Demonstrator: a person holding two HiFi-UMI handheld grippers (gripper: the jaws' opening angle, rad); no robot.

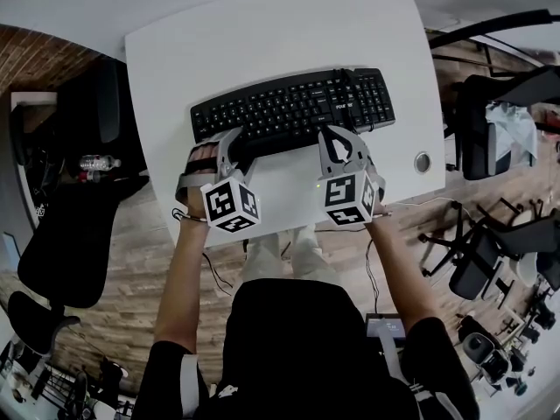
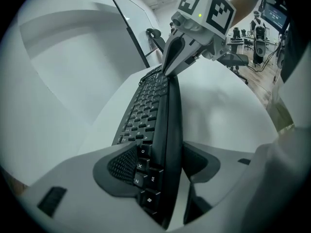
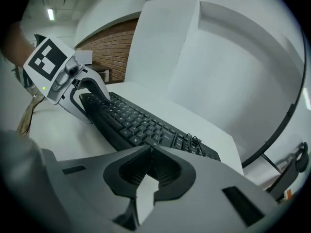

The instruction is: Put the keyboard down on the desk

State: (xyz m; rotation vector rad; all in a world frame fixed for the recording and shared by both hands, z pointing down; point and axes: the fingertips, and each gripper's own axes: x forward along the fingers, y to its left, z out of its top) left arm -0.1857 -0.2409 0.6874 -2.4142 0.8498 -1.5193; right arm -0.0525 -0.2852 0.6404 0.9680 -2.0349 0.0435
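A black keyboard (image 1: 293, 103) stretches across the white desk (image 1: 262, 33); I cannot tell whether it rests on the desk or hangs just above it. My left gripper (image 1: 234, 143) is shut on its near edge toward the left end. In the left gripper view the keyboard (image 2: 150, 101) stands between the pads (image 2: 121, 166) of that gripper (image 2: 163, 161). My right gripper (image 1: 338, 140) pinches the near edge toward the right end. In the right gripper view its jaw tips (image 3: 151, 149) meet tightly at the edge of the keyboard (image 3: 136, 123).
A coiled cable (image 1: 346, 84) lies on the keyboard's right part. A round grommet (image 1: 423, 162) sits in the desk's right side. Black office chairs (image 1: 70, 234) and a water bottle (image 1: 96, 163) stand to the left, and more chairs (image 1: 490, 138) to the right.
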